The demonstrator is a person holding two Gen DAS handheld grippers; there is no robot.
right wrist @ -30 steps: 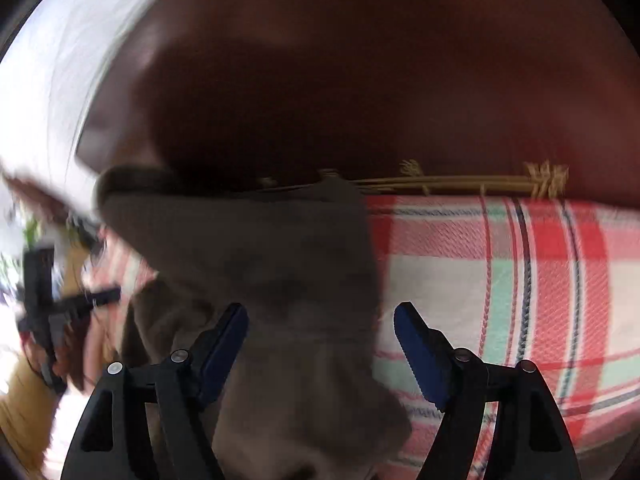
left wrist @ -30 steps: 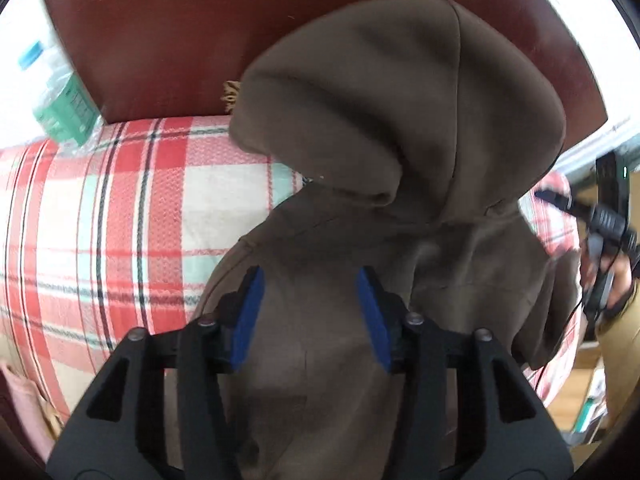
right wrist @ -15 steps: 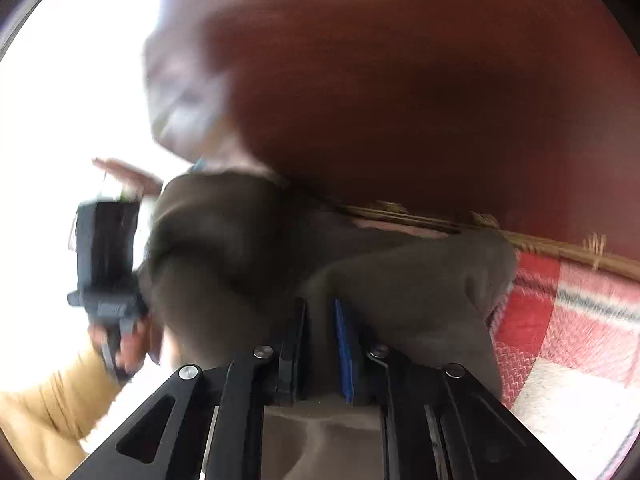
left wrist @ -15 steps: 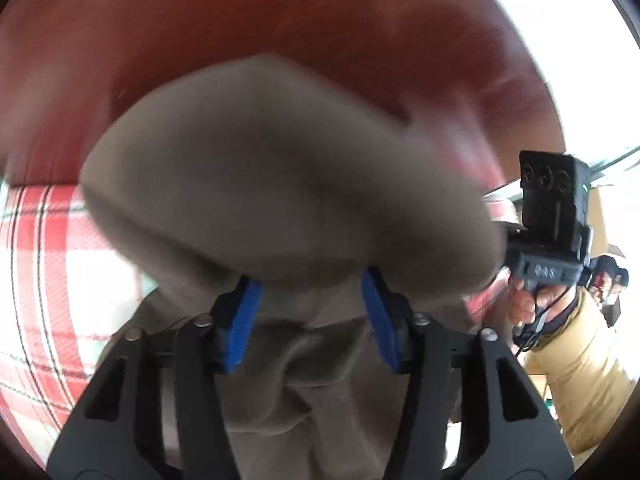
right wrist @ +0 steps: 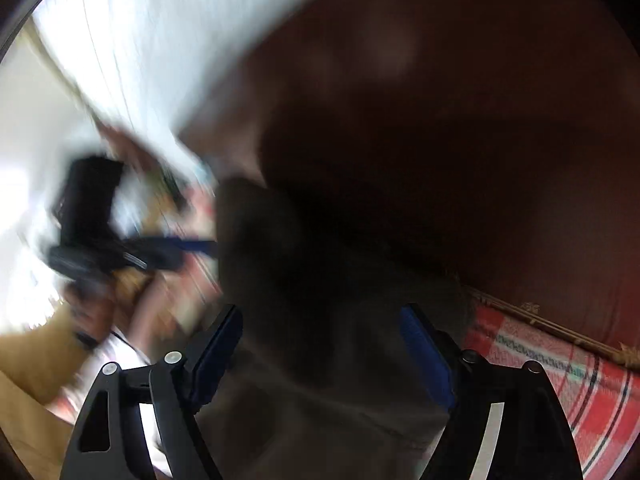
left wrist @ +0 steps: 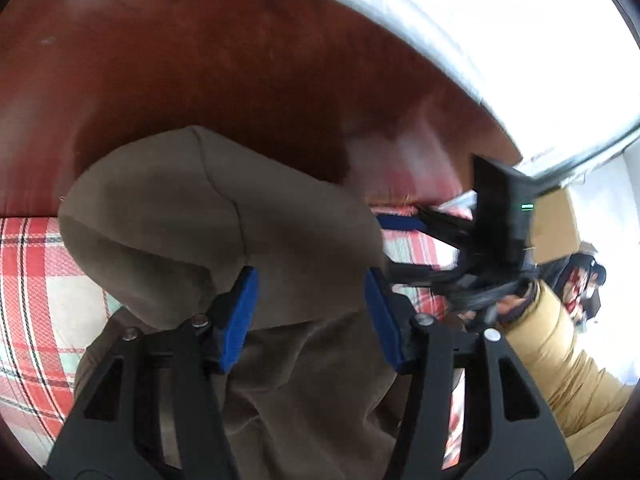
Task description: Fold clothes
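Since half a second ago the right hand-held gripper [right wrist: 320,354] has released: its blue pads, then pressed together on the cloth, now stand wide apart with the brown hoodie [left wrist: 224,232] between them; the left hand-held gripper [left wrist: 310,316] is spread as before, its pads on either side of the hood and not pinching it; I cannot tell whether the pads touch the cloth.

Both views are blurred by motion, the right one strongly.

In the left wrist view the hoodie lies on the red plaid bed cover [left wrist: 36,280], its hood bulging up in the middle and reaching toward the dark red-brown headboard [left wrist: 200,64] at the far side; the body of the garment runs down near the camera, under the gripper frame; to the right, the other gripper shows from the side, with a small green light on its black housing, and a tan sleeve [left wrist: 560,368] behind it.

In the right wrist view the hoodie looks dark and fills the middle; the plaid cover shows at the near right, and a tan sleeve at the near left.
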